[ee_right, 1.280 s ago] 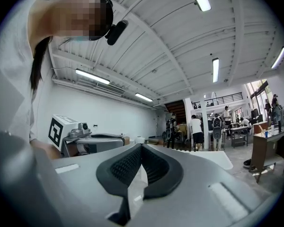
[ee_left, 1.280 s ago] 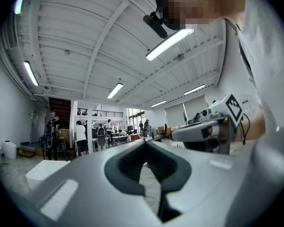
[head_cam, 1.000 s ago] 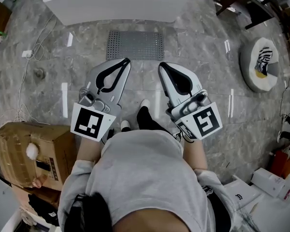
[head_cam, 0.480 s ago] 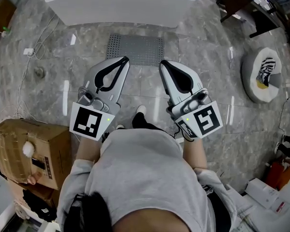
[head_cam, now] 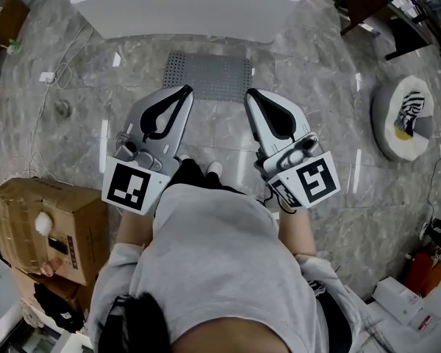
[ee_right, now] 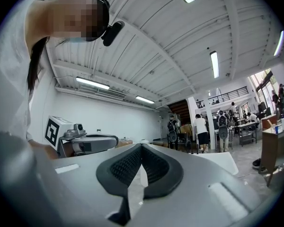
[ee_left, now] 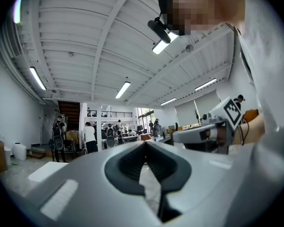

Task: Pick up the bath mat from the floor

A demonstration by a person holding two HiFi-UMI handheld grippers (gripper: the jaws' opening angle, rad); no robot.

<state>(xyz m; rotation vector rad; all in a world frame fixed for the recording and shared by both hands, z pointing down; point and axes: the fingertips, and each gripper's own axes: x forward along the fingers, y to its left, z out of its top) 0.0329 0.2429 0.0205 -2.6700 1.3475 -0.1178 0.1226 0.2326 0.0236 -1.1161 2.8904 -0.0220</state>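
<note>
The grey perforated bath mat (head_cam: 208, 76) lies flat on the marble floor (head_cam: 316, 116), against what looks like a white bathtub (head_cam: 187, 6). The left gripper (head_cam: 185, 91) and right gripper (head_cam: 250, 94) are held above the mat's near corners. Both pairs of jaws are closed together with nothing between them.

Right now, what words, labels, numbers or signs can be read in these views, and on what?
No legible text anywhere.
On the cardboard box: a dark printed label, too blurred to read.
On the white box at lower right: print too small to read.
On the cubes of the left gripper and right gripper: square marker patterns, not words.
</note>
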